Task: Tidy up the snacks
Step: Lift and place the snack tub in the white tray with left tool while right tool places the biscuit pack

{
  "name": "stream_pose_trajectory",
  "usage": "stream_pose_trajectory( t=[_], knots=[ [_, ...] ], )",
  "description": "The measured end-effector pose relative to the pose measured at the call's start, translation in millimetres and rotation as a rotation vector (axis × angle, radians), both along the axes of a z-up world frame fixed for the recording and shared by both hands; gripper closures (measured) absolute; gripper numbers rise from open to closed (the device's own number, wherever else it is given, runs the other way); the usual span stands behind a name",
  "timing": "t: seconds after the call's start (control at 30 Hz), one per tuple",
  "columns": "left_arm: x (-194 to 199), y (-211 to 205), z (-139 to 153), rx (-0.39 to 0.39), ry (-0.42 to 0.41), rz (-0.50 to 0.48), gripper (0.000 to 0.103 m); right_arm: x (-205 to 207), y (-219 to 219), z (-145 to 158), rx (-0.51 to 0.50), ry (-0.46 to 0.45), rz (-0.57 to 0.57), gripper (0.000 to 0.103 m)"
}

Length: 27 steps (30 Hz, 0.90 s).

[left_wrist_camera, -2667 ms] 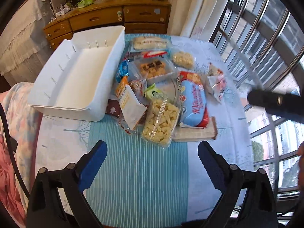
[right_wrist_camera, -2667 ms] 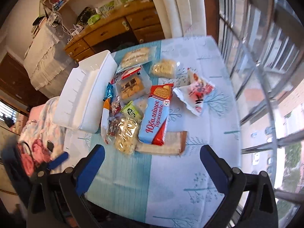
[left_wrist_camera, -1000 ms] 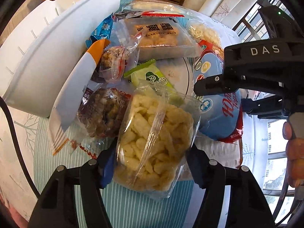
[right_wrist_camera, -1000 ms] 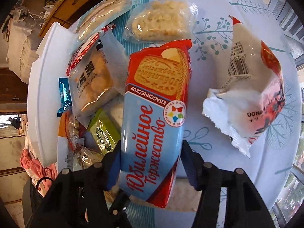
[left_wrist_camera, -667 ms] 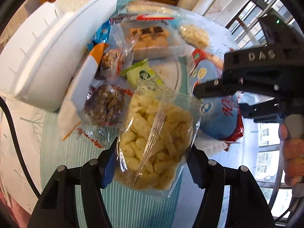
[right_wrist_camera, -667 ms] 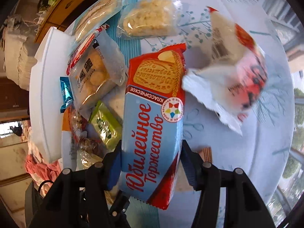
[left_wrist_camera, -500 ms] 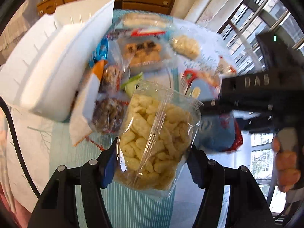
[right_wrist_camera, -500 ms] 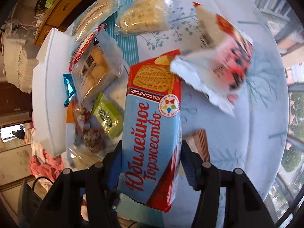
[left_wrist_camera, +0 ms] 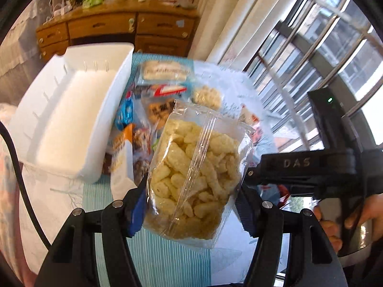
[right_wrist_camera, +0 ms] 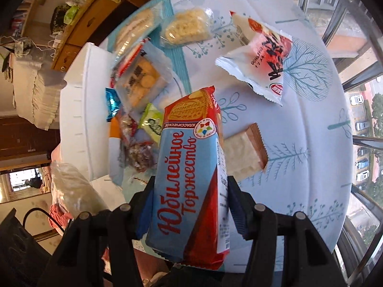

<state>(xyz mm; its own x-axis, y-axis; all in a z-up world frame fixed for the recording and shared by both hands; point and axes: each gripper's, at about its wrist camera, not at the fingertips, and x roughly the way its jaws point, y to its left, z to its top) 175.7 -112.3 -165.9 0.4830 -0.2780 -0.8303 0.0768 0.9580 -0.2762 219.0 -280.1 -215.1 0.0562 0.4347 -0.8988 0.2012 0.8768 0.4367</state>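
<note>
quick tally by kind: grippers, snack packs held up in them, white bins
grippers: 2, the left gripper and the right gripper
snack packs held: 2, the clear bag of puffs in the left, the blue and red biscuit pack in the right
white bins: 1, the white bin on the table
total: 5

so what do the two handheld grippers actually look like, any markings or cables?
Both match: black plastic frames with silver screw heads and blue pads on the inner faces of the jaws. The left gripper has a black cable looping at its left side. The right gripper, seen side-on from the left wrist camera, carries raised "DAS" lettering and a green indicator light.
</note>
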Motion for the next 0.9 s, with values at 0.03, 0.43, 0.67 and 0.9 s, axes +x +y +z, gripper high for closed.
stream_pose_trajectory(
  t=[0.03, 0.43, 0.67, 0.9],
  knots=[
    [-4, 5, 7, -0.008, -0.017, -0.017, 0.040, -5, -3, 4, 0.000, -0.012, -0.007, 0.047],
    [-7, 71, 65, -0.021, -0.144, -0.174, 0.040, -30, 62, 50, 0.056, -0.200, -0.142, 0.047],
    [9, 133, 90, 0.007, -0.219, -0.185, 0.040, -33, 107, 66, 0.088, -0.330, -0.187, 0.047],
    [37, 198, 94, 0.049, -0.236, -0.155, 0.040, -28, 159, 71, 0.129, -0.447, -0.208, 0.047]
  ],
)
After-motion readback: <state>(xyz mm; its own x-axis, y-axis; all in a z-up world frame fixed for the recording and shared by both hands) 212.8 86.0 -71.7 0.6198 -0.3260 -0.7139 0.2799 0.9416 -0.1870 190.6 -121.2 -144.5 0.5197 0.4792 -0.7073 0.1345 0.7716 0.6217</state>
